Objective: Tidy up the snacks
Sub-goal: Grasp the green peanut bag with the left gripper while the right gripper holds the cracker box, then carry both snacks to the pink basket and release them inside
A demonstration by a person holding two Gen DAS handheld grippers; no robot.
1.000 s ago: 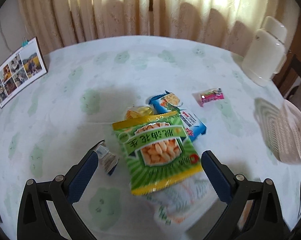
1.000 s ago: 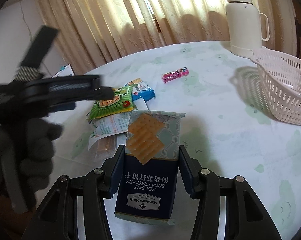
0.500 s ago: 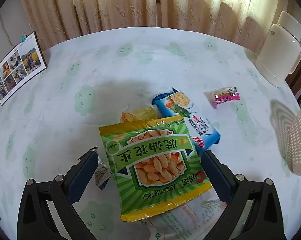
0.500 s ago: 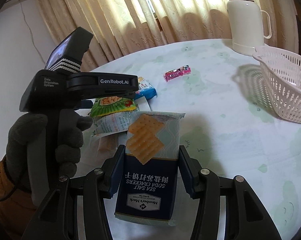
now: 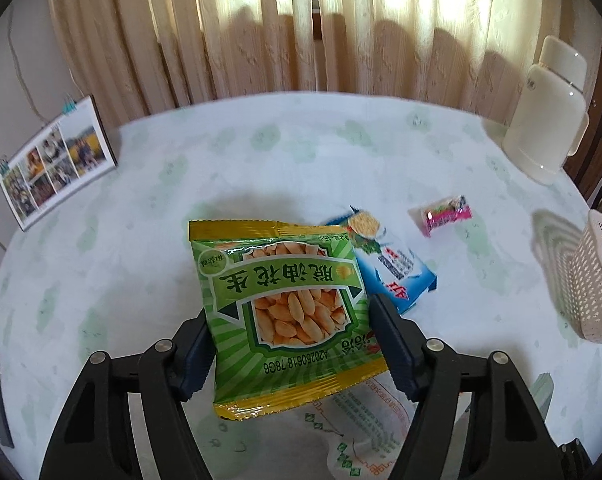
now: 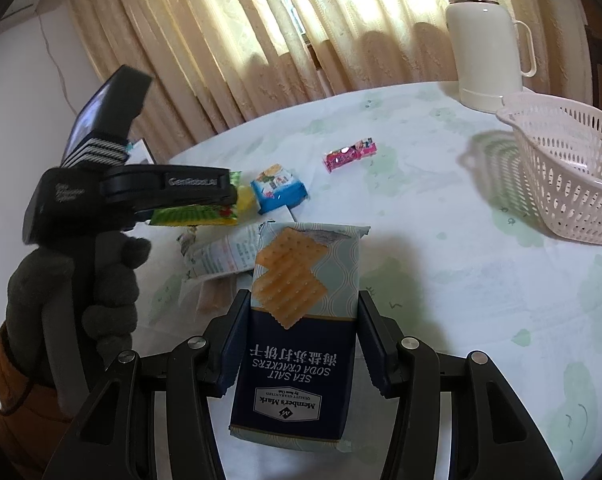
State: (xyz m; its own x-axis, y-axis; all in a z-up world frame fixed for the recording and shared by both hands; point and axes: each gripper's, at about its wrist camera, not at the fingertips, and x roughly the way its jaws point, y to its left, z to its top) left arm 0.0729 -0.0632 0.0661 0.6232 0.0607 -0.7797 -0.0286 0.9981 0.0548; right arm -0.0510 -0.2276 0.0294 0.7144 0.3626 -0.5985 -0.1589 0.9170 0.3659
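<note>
My left gripper [image 5: 289, 312] has the green peanut bag [image 5: 277, 292] between its blue pads, which touch both side edges while the jaws are closing. In the right wrist view that bag [image 6: 189, 216] hangs clear of the table under the left gripper, which a gloved hand [image 6: 73, 292] holds. My right gripper [image 6: 303, 300] is shut on a soda cracker pack [image 6: 301, 320], dark blue and pale green. On the round table lie a blue biscuit pack [image 5: 393, 268], a small pink candy packet [image 5: 445, 214] and a white printed packet [image 5: 365, 412].
A white plastic basket [image 6: 569, 168] stands at the right edge of the table, with a cream thermos [image 6: 485, 36] behind it. A photo calendar [image 5: 57, 160] stands at the far left. Curtains hang behind the table. A small yellow snack [image 6: 245, 198] lies beside the blue pack.
The left gripper came in over the green peanut bag and its jaws narrowed onto the bag's sides; the bag now sits higher than the other packets. The right gripper and cracker pack stayed put.
</note>
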